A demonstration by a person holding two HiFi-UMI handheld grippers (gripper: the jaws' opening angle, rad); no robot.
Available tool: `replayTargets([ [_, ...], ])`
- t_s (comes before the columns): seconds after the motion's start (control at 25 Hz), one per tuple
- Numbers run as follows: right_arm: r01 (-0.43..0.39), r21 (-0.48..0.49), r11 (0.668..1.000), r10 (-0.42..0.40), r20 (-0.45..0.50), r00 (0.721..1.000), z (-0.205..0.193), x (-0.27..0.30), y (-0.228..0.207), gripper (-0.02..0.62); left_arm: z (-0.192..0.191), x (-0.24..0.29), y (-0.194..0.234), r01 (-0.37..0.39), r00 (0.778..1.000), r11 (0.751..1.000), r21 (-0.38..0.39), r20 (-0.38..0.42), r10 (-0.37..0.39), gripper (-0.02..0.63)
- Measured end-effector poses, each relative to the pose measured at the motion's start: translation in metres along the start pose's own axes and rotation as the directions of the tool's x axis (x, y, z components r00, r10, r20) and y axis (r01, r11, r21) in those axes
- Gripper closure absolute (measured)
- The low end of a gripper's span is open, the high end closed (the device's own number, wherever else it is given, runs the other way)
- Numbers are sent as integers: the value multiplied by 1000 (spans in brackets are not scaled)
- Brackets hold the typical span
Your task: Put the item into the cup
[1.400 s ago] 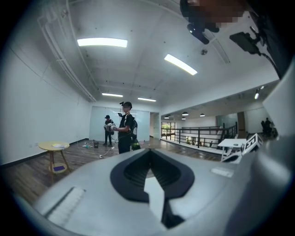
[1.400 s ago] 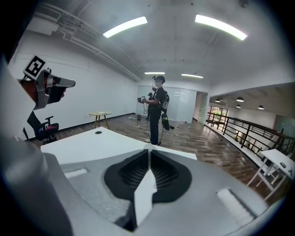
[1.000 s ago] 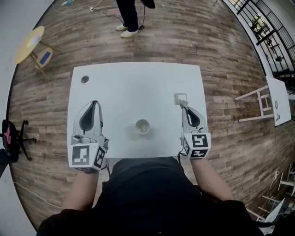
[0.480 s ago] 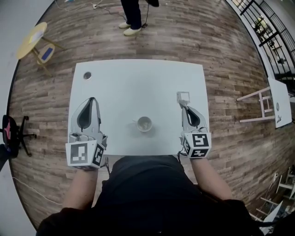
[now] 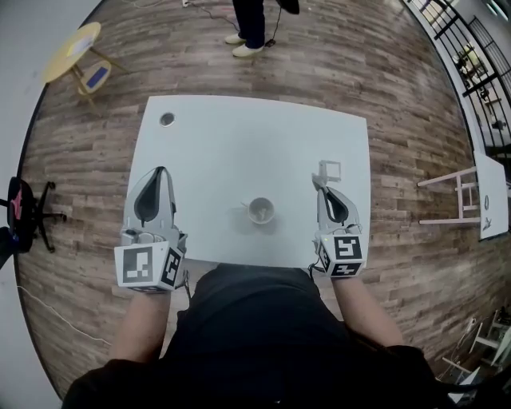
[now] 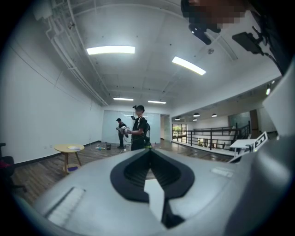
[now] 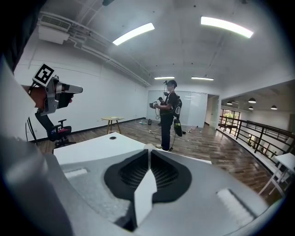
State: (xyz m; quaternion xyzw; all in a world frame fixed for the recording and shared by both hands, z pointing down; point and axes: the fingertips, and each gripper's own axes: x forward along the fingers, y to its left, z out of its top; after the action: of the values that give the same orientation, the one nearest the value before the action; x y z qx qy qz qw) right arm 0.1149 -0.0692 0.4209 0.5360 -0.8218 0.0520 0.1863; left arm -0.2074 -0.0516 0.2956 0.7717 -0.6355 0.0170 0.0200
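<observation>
A small white cup [image 5: 260, 211] stands on the white table [image 5: 239, 144], near its front edge. The item, a small flat white square [image 5: 329, 169], lies on the table to the cup's right. My right gripper [image 5: 318, 182] is shut, its tips just short of the item, and I see nothing between its jaws [image 7: 148, 147]. That view tilts upward and does not show the item. My left gripper [image 5: 162, 171] hovers over the table's left front, also shut and empty [image 6: 148, 148]. The cup sits between the two grippers.
A round cable hole [image 5: 167, 119] sits in the table's far left corner. A person [image 5: 254, 24] stands beyond the table on the wooden floor. A yellow side table [image 5: 73, 52] and a black chair [image 5: 20, 209] are at the left, a white stand [image 5: 459, 188] at the right.
The head view has drifted, so the table and cup now sit further right in the picture. Both grippers stay shut in nearly the same pose.
</observation>
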Motion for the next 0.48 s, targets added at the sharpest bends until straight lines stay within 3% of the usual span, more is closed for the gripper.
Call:
replayTargets([
  [0.48,-92,-2,996,92,4,996,5,11,32,577,1,-21,21,-72,997,997,5,-13,72,600],
])
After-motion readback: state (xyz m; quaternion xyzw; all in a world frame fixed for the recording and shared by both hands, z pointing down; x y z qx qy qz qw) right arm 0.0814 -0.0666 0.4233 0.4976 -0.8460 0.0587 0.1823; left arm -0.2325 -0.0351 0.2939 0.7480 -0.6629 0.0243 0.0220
